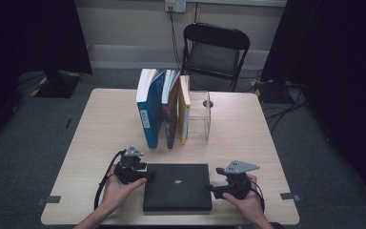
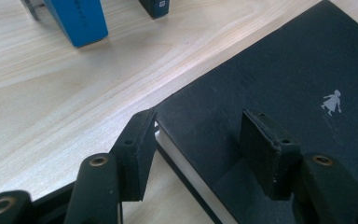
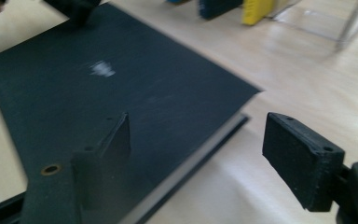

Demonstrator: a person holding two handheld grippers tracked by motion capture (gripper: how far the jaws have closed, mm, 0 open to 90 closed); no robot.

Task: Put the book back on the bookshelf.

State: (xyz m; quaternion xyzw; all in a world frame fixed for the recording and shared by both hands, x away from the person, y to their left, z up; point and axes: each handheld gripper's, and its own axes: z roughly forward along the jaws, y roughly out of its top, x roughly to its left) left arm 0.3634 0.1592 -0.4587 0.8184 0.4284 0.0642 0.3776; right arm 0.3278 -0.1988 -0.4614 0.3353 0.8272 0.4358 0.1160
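on pale wood table [image 1: 100, 124] — flat matte black book [image 1: 177, 186]; both grippers' fingers open, gripping nothing.

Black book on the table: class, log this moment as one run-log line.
black book: flat on table | left gripper: open astride its corner | right gripper: open astride its edge | upright books: behind

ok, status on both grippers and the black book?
Left gripper open, straddling black book corner. Right gripper open at opposite edge. Book flat on table. Upright books behind, clear.
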